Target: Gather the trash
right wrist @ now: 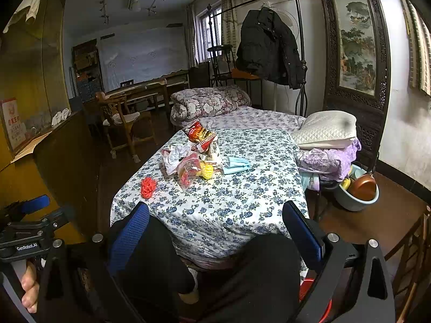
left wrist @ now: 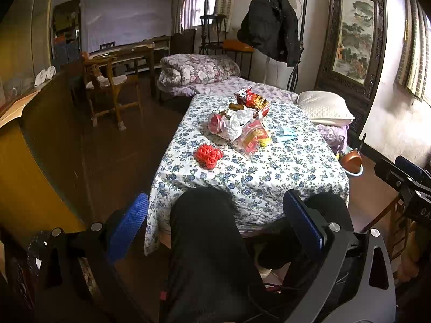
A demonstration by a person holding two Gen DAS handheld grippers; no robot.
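A big table (right wrist: 215, 215) with a flowery cloth stands in the room, and the trash pile (right wrist: 194, 158) sits near its middle. In the pile are a red snack bag (right wrist: 200, 134), a crumpled white wrapper (right wrist: 175, 157), a clear bag (right wrist: 188, 173) and a blue face mask (right wrist: 237, 164). A small red net (right wrist: 148, 187) lies apart, nearer the front edge.

It all looks light, soft and crinkly. I think pinching a loose edge would work best.

The left gripper (left wrist: 215, 226) and right gripper (right wrist: 215, 231) are both spread wide, holding nothing, low over a person's knees.

The left tool reads "GenRobot.AI". The bag's writing is too small to read.
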